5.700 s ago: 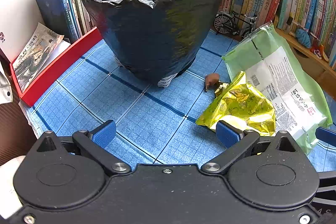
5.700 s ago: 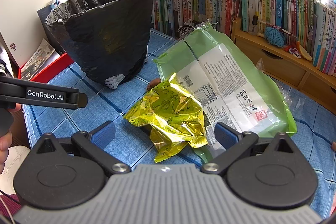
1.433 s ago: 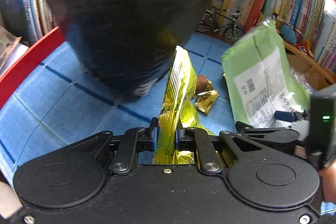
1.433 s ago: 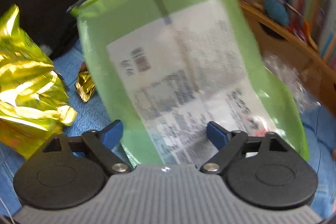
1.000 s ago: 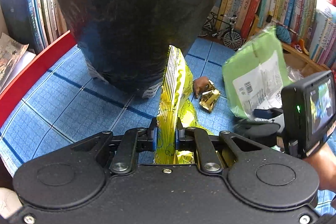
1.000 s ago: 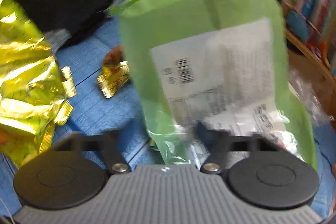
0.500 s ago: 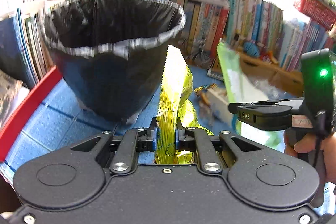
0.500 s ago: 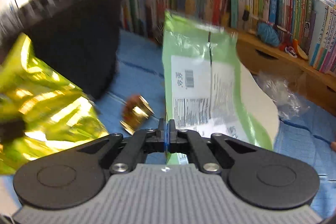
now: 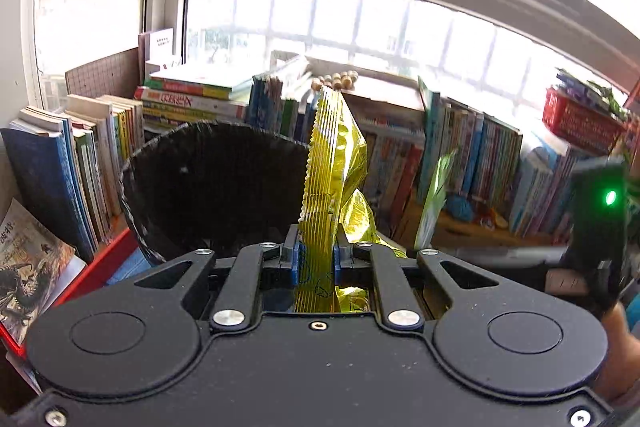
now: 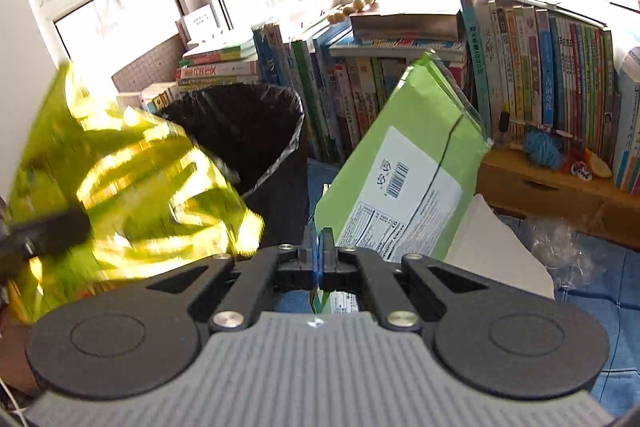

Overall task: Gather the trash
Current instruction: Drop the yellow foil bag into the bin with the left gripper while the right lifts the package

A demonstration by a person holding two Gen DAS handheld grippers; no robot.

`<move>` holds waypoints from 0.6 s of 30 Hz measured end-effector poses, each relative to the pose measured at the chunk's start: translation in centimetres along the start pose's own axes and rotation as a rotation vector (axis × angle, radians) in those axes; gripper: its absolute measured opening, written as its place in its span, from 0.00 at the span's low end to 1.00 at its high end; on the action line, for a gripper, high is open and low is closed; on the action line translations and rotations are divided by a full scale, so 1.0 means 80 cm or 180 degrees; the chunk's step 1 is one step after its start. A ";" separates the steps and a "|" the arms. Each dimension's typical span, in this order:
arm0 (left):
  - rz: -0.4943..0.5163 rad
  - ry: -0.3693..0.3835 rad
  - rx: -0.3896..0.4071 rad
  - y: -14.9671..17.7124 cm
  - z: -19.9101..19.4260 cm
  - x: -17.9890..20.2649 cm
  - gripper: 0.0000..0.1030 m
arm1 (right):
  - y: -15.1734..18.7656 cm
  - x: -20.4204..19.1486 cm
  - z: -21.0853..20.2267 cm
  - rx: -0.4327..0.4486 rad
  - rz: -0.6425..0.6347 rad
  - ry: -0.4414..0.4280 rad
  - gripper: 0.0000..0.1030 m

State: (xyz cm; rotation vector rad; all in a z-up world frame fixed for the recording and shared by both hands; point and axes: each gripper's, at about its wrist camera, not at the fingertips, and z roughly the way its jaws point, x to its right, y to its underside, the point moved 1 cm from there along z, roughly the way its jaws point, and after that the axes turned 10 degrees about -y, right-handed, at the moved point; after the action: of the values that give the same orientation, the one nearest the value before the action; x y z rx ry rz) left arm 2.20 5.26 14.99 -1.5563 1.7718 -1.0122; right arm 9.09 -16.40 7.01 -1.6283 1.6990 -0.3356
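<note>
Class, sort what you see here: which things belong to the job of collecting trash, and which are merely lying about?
Part of the job:
- yellow foil bag, clamped in the left gripper
- green packet, clamped in the right gripper
- bin with black liner

Lying about:
- shelved books
- wooden beads
- blue yarn ball
- red basket

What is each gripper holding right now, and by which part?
The left gripper pinches the yellow foil snack bag by its crimped end seam. The right gripper pinches the green package by its lower edge.
</note>
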 end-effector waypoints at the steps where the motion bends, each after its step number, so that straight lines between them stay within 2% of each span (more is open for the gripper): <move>1: -0.0018 -0.0002 0.0008 -0.002 -0.003 -0.003 0.13 | 0.010 -0.001 0.004 -0.0074 -0.0028 0.0011 0.03; 10: -0.0151 -0.0134 0.0054 -0.009 0.003 -0.026 0.13 | 0.137 -0.004 0.079 -0.0818 -0.0113 -0.0154 0.06; 14: -0.0232 -0.0262 0.0081 -0.029 0.026 -0.041 0.13 | 0.174 -0.012 0.097 -0.0996 -0.0149 -0.0136 0.14; 15: -0.0253 -0.0303 0.0086 -0.034 0.035 -0.044 0.13 | 0.180 -0.015 0.099 -0.1010 -0.0179 -0.0112 0.33; 18: -0.0256 -0.0422 0.0073 -0.043 0.065 -0.052 0.13 | 0.189 -0.019 0.094 -0.0966 -0.0233 -0.0062 0.53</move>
State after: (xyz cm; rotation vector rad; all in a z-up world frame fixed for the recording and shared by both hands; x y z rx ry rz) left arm 9.06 8.35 14.73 -1.6525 1.6141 -0.9404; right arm 2.67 -10.30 -7.41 -1.9084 1.7428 -0.0984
